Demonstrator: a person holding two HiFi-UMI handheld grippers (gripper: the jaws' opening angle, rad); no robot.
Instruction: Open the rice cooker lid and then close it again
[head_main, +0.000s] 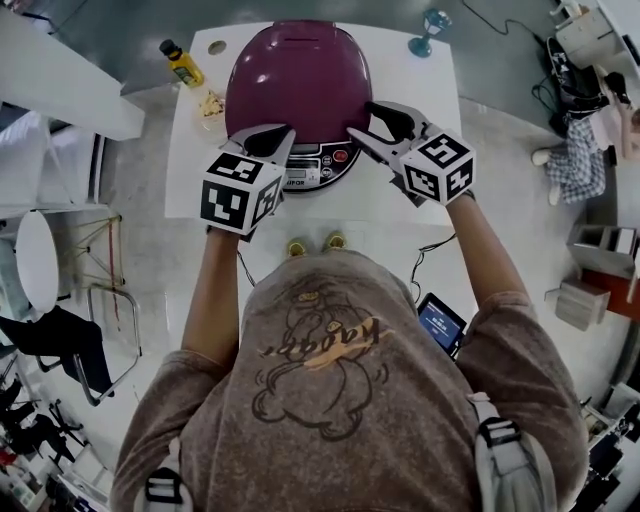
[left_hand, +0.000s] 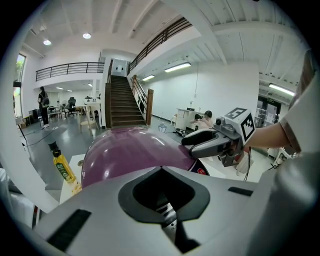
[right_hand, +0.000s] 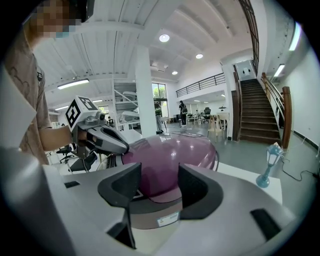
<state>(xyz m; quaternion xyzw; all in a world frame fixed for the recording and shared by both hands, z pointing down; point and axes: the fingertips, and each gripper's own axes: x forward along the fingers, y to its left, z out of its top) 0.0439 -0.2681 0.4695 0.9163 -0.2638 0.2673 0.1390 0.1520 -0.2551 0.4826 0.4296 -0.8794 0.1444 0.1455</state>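
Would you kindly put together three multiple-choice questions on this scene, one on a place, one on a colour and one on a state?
1. Where does the yellow bottle stand?
A. On the floor.
B. On the white table, left of the rice cooker.
C. On a chair.

2. What colour is the cooker's lid?
A. Green.
B. White.
C. Purple.

3. How do the jaws of the right tool stand?
A. Apart.
B. Pressed together.
C. Clamped on the bottle.

Answers:
1. B: the head view shows the bottle at the table's far left corner.
2. C: the domed lid is glossy purple in every view.
3. A: the right gripper view shows a clear gap between the pads, with the cooker's front seen through it.
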